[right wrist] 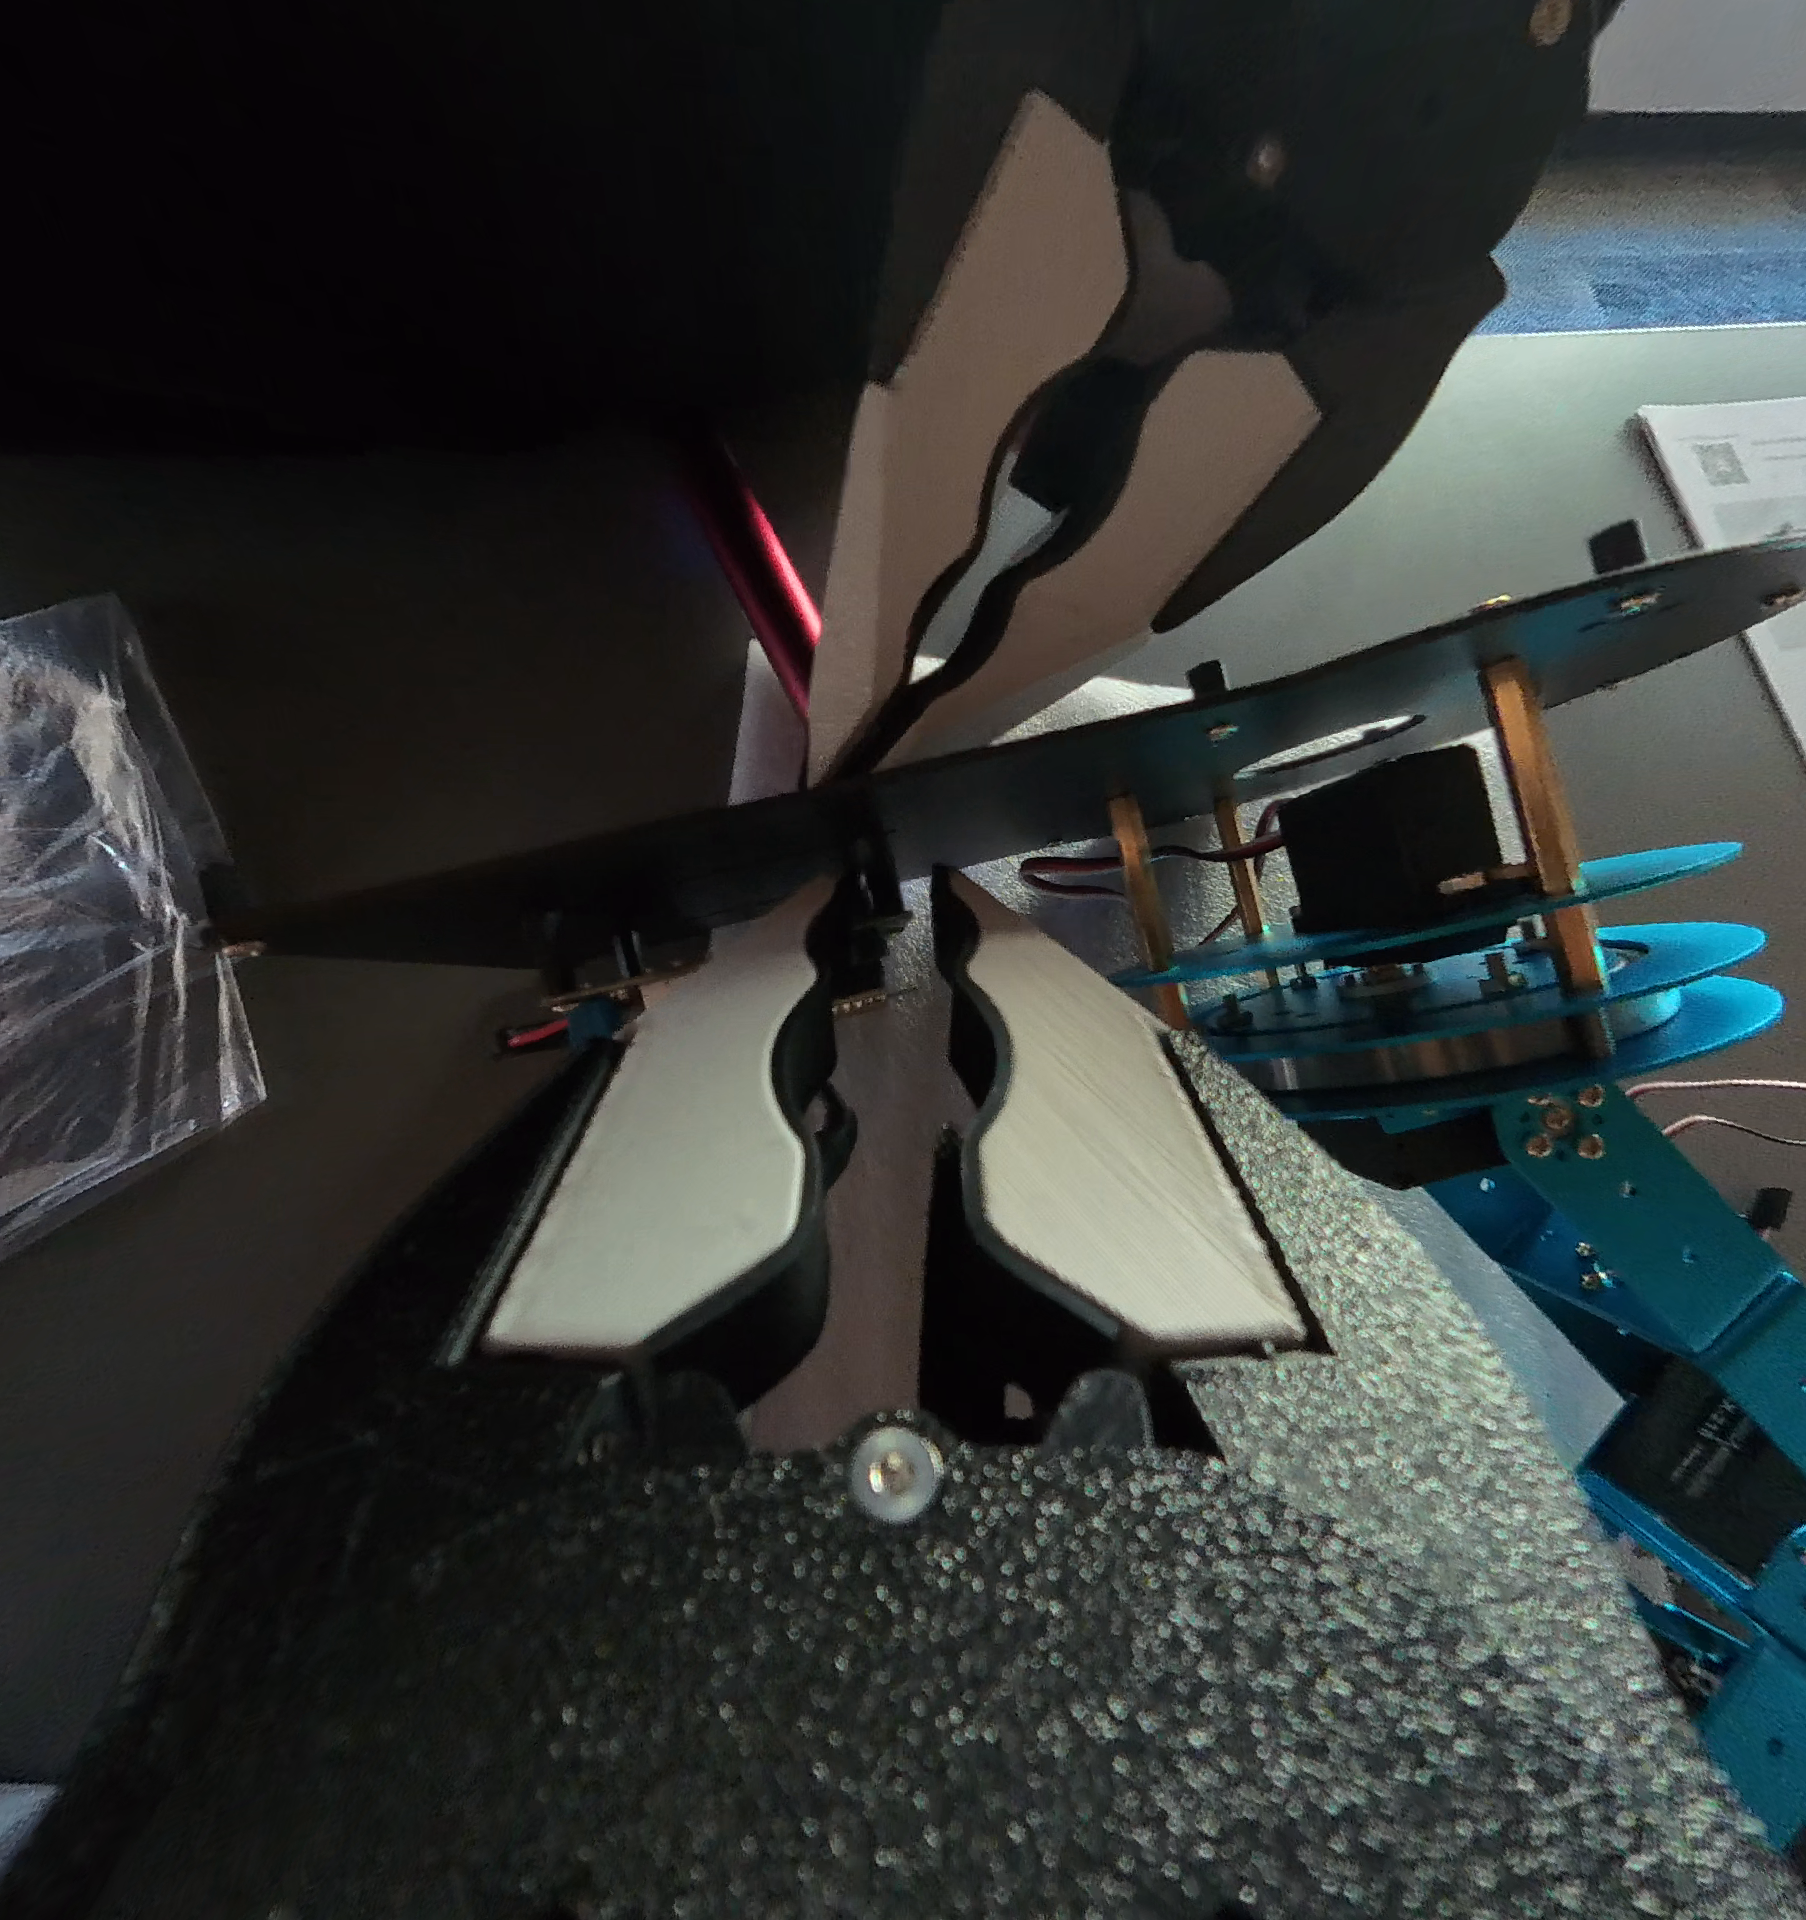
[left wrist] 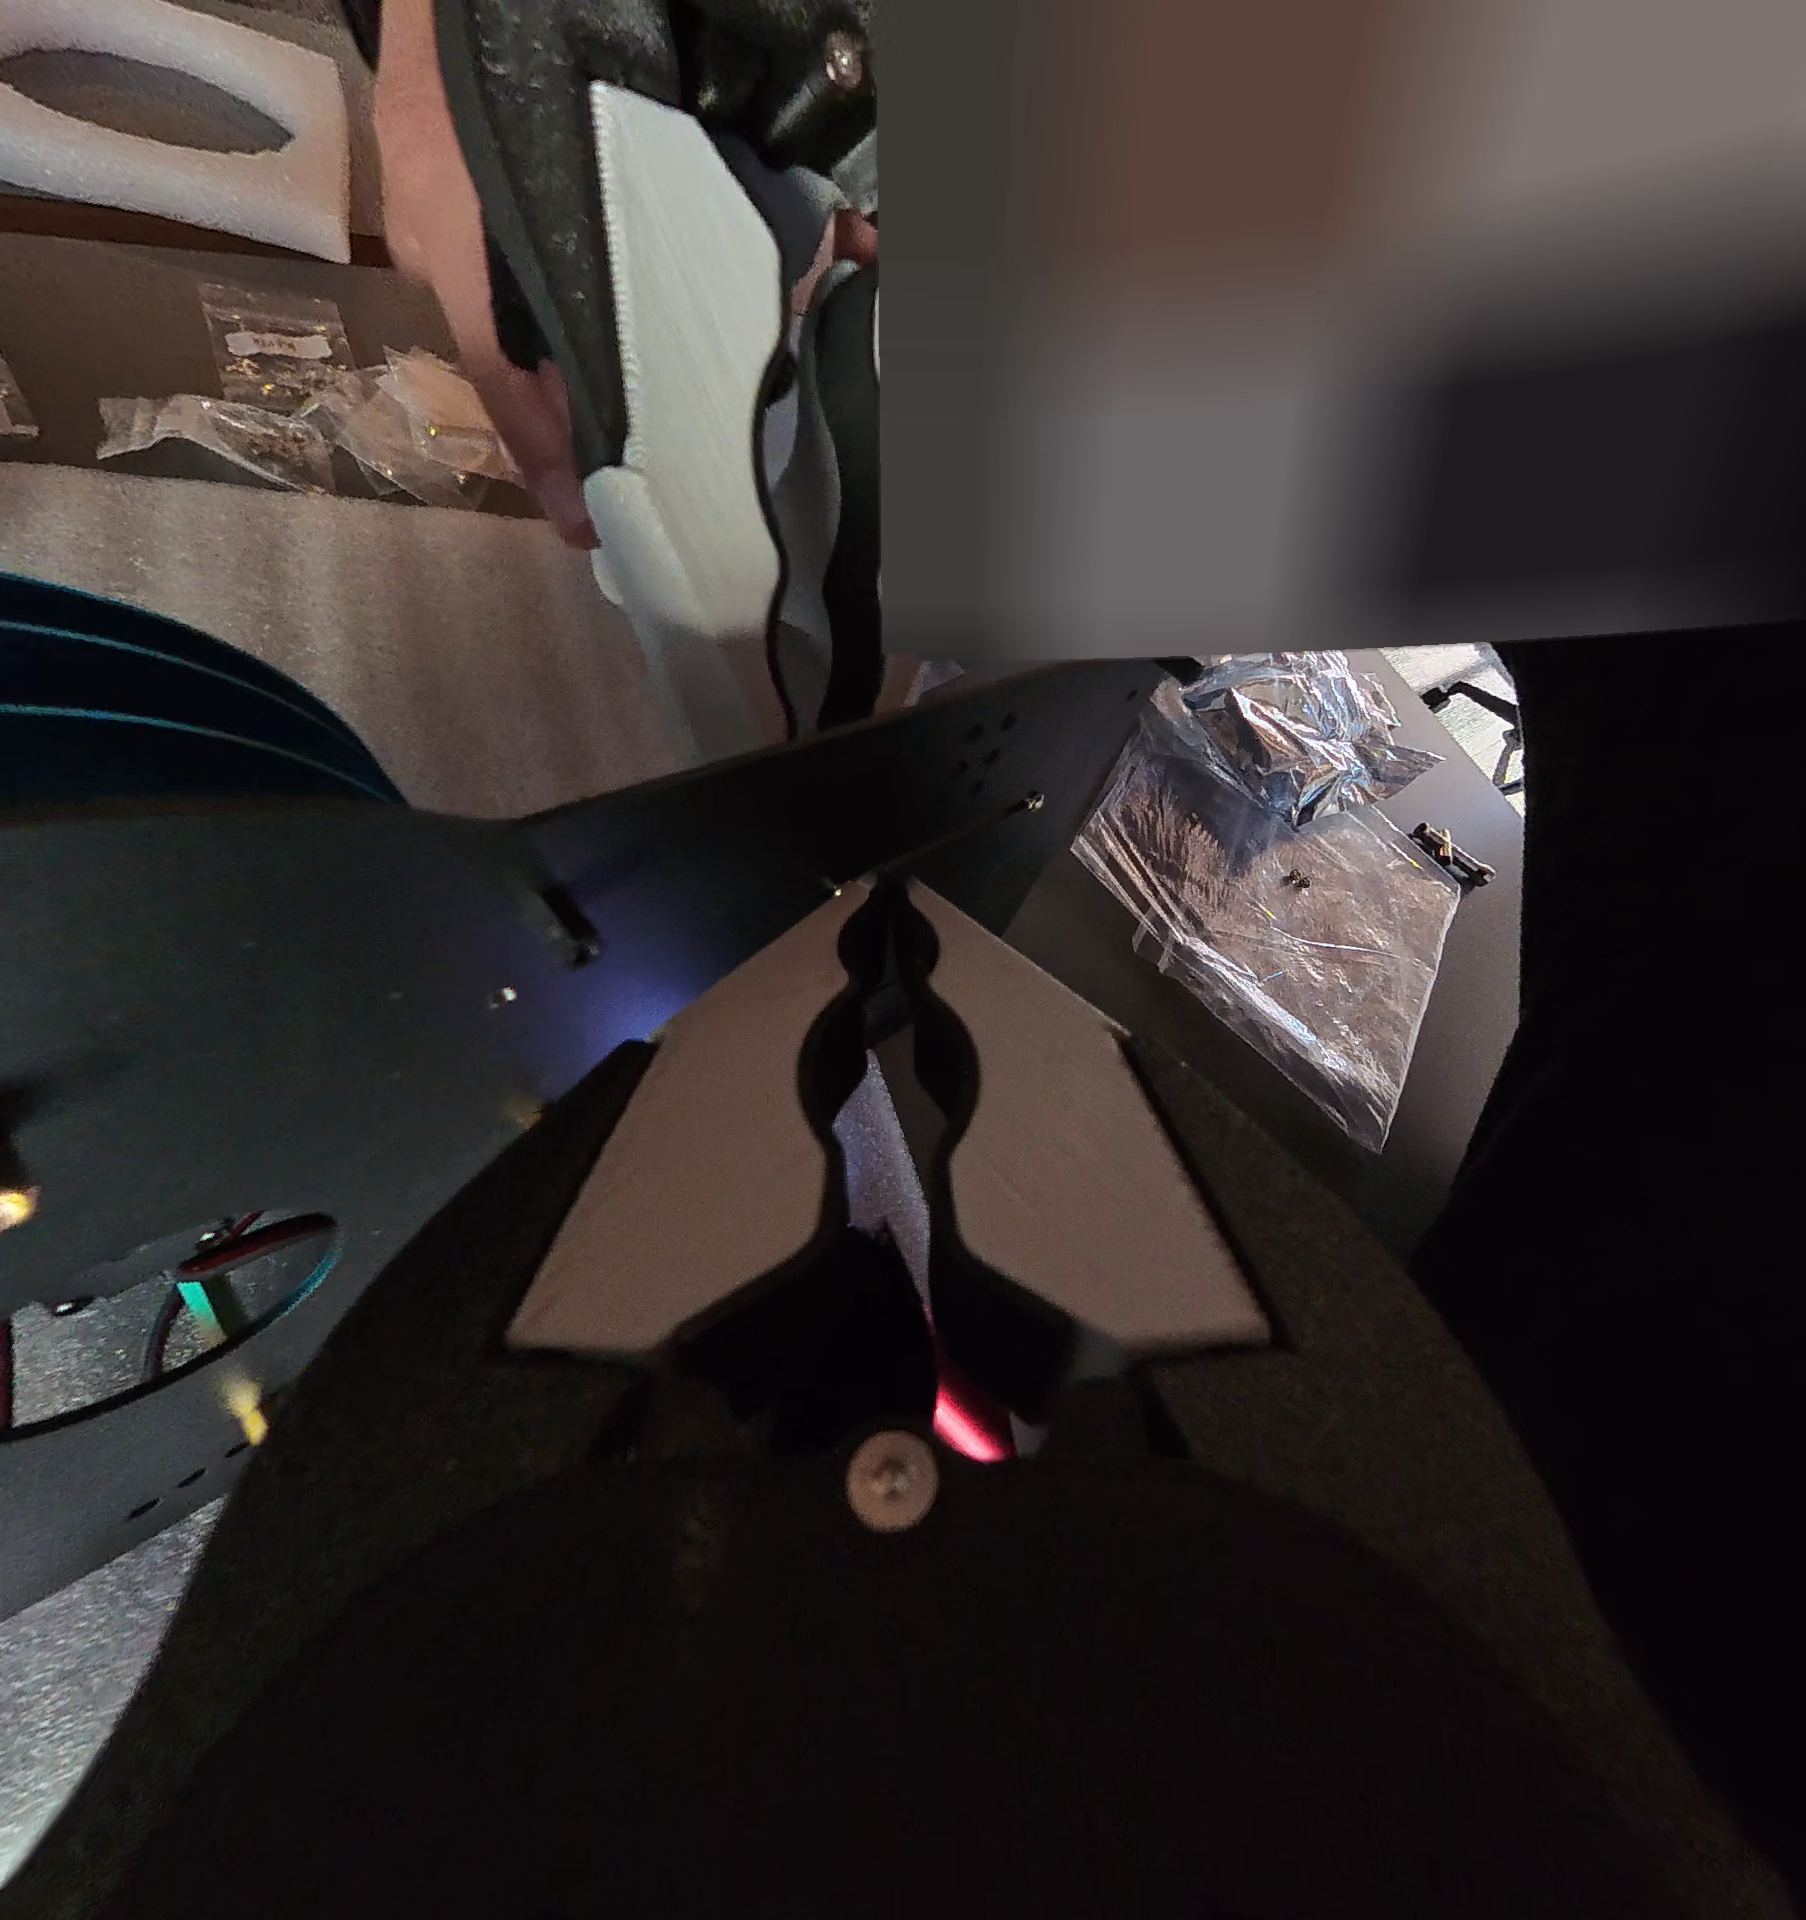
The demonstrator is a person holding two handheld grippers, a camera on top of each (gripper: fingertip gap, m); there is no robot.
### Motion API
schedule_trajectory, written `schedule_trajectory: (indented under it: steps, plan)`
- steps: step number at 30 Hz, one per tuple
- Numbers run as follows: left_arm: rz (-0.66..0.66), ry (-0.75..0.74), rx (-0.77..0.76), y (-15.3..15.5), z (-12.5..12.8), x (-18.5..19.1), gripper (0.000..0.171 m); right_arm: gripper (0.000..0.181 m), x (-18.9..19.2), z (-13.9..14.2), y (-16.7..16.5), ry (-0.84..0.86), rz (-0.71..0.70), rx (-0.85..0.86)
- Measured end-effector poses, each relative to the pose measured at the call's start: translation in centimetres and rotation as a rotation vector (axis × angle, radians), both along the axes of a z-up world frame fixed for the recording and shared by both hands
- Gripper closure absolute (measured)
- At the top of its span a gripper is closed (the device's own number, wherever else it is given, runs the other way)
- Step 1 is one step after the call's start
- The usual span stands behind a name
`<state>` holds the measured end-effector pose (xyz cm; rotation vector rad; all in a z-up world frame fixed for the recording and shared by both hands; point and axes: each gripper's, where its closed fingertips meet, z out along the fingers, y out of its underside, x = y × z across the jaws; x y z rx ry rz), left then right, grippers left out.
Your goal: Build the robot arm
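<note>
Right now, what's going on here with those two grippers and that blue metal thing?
A person is working on a small blue metal robot kit with two handheld grippers. The left gripper is shut on the edge of the kit's dark top plate, pinching it from above. The right gripper is open, its fingers reaching up under the same plate near a small black part whose kind is unclear. Clear plastic bags of small parts lie on the table nearby.
</note>
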<state>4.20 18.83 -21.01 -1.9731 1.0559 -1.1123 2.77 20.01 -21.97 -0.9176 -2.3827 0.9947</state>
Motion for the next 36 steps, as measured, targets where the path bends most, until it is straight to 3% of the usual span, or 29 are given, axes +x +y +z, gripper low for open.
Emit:
schedule_trajectory:
  steps: [7, 12, 16, 20, 24, 27, 32, 36]
  plan:
    - [-0.038, 0.015, 0.014, 0.0, 0.0, 0.2, 0.171, 0.173, 0.1, -0.1, -0.2, -0.010, 0.046, 0.028]
    - [-0.091, 0.031, 0.039, -0.1, 0.0, 0.3, 0.171, 0.177, 0.4, -0.1, -0.4, -0.230, 0.092, -0.235]
    - [-0.111, 0.057, 0.067, -0.1, 0.0, 0.4, 0.171, 0.181, 0.6, 0.0, -0.6, -0.510, 0.080, -0.458]
    - [-0.098, 0.056, 0.074, -0.1, -0.1, 0.3, 0.171, 0.175, 0.3, 0.0, -0.3, -0.277, 0.081, -0.273]
    - [-0.085, 0.030, 0.066, -0.1, 0.1, 0.0, 0.171, 0.165, 0.7, 1.0, 0.6, 0.023, -0.027, -0.004]
    - [-0.082, 0.008, 0.042, 0.1, 0.2, -0.1, 0.171, 0.165, 1.5, 1.0, 1.3, 0.152, -0.125, 0.209]
    - [-0.116, -0.003, 0.033, 0.0, 0.2, 0.0, 0.171, 0.161, 1.9, 1.0, 0.8, 0.232, -0.212, 0.245]
    - [-0.139, 0.006, 0.029, 0.0, 0.2, 0.1, 0.171, 0.156, 1.7, 1.2, 0.9, 0.214, -0.195, 0.252]
